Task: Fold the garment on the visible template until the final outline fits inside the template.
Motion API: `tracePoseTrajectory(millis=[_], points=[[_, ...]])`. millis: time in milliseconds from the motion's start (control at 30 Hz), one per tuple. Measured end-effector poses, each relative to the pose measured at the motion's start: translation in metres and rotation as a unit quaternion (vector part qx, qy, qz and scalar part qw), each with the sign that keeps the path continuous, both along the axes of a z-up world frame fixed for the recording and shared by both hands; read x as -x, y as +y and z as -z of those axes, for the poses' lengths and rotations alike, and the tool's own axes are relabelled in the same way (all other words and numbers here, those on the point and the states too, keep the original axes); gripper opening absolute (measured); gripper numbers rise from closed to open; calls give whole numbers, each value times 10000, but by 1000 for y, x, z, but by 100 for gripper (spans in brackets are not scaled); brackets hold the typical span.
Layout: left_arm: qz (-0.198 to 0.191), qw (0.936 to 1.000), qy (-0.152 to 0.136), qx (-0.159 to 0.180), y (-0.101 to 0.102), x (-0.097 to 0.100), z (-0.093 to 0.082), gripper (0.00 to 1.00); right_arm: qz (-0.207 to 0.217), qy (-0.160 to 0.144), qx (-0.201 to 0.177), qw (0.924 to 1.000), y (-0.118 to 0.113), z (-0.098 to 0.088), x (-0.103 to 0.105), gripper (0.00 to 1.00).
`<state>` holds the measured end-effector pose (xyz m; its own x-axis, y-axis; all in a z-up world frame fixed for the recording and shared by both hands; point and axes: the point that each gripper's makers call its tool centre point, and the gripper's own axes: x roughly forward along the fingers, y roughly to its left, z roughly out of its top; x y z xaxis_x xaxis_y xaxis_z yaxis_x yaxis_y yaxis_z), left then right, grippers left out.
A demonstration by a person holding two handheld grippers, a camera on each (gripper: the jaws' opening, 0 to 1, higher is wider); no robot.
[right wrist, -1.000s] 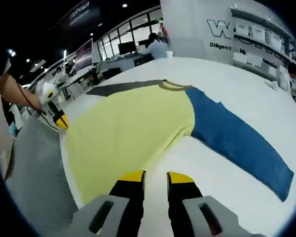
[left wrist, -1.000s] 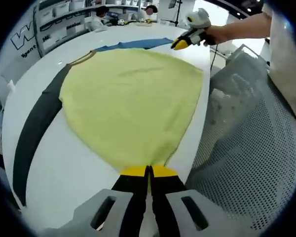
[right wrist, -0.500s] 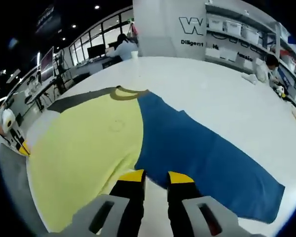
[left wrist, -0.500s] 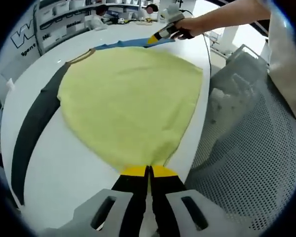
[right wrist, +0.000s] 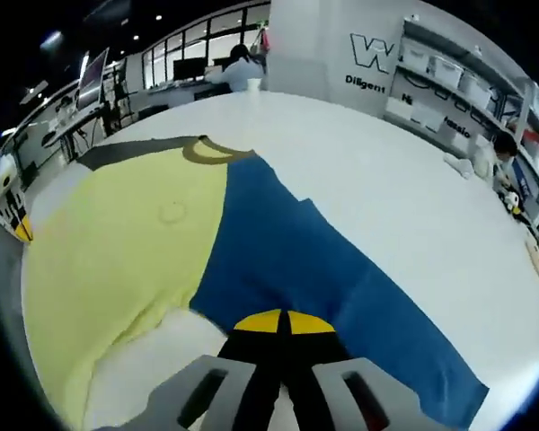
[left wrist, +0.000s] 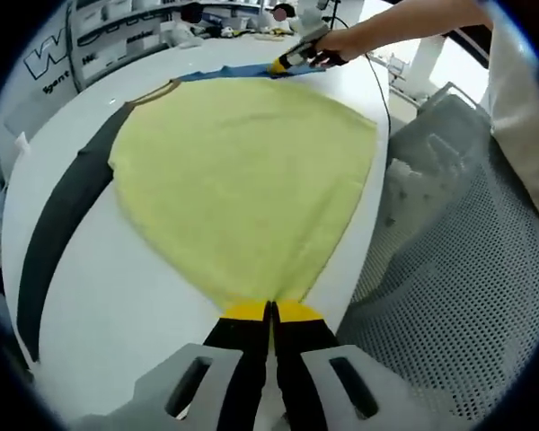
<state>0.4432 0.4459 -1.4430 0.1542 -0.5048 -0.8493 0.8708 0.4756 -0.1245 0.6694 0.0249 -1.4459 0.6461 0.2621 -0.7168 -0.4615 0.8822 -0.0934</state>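
1. Garment: a long-sleeved shirt (left wrist: 242,171) with a yellow body lies flat on the white table (left wrist: 117,305); it has one blue sleeve (right wrist: 314,269) and one dark grey sleeve (left wrist: 58,224).
2. In the left gripper view, the left gripper (left wrist: 271,311) at 6 o'clock has its jaws pressed together on the yellow hem at the table edge.
3. In the same view, the right gripper (left wrist: 278,65) is at 12 o'clock, beside the blue sleeve.
4. In the right gripper view, its jaws are closed on the edge of the blue sleeve at 6 o'clock.
5. The olive collar (right wrist: 207,150) is at 11 o'clock there.
6. A perforated grey surface (left wrist: 449,296) is at 3 o'clock in the left gripper view.
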Motion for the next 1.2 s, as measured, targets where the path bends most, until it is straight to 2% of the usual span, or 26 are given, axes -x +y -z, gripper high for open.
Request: tracePoseTrajectory(millis=[200, 400, 467, 500, 533, 600, 667, 733, 833, 867, 900, 967, 1067, 1133, 1200], points=[[-59, 10000, 60, 6, 1, 2, 1, 2, -5, -24, -35, 10000, 0, -5, -4, 0], [138, 9999, 15, 66, -8, 3, -1, 4, -70, 225, -11, 9997, 4, -7, 2, 0], [101, 9997, 32, 199, -11, 3, -5, 6, -45, 168, -46, 9998, 6, -14, 3, 0], [90, 9996, 18, 278, -12, 2, -9, 7, -58, -7, -145, 9999, 8, -20, -1, 0], [57, 9990, 3, 435, -15, 0, -15, 8, -8, -52, -177, 9998, 8, -25, -3, 0], [43, 9985, -77, 536, -15, -6, -24, 9, 14, -166, -241, 9996, 8, -33, -8, 0], [-49, 9978, -114, 645, -12, -15, -31, 9, -16, -196, -236, 9995, 9, -34, -12, 0], [-206, 9972, -174, 693, -9, -28, -35, 8, -33, -131, -103, 9999, 5, -30, -14, 0], [-560, 9947, -339, 790, -2, -61, -41, 8, 110, -84, 11, 9999, -10, -23, -21, 0], [-665, 9939, -395, 780, 0, -72, -42, 8, 217, 19, 174, 9996, -19, -20, -20, 2], [-749, 9931, -408, 803, 2, -80, -44, 8, 393, 87, 182, 9990, -27, -17, -22, 3], [-900, 9908, -523, 862, 5, -102, -48, 8, 710, -1, 39, 9975, -38, -21, -27, 4], [-1066, 9889, -683, 776, 13, -135, -50, 7, 830, 48, 28, 9965, -50, -21, -29, 5], [-1252, 9871, -778, 631, 24, -158, -46, 9, 837, 360, 348, 9952, -62, -10, -22, 7], [-1591, 9821, -808, 600, 36, -180, -44, 11, 969, 409, 140, 9944, -65, -6, -23, 9]])
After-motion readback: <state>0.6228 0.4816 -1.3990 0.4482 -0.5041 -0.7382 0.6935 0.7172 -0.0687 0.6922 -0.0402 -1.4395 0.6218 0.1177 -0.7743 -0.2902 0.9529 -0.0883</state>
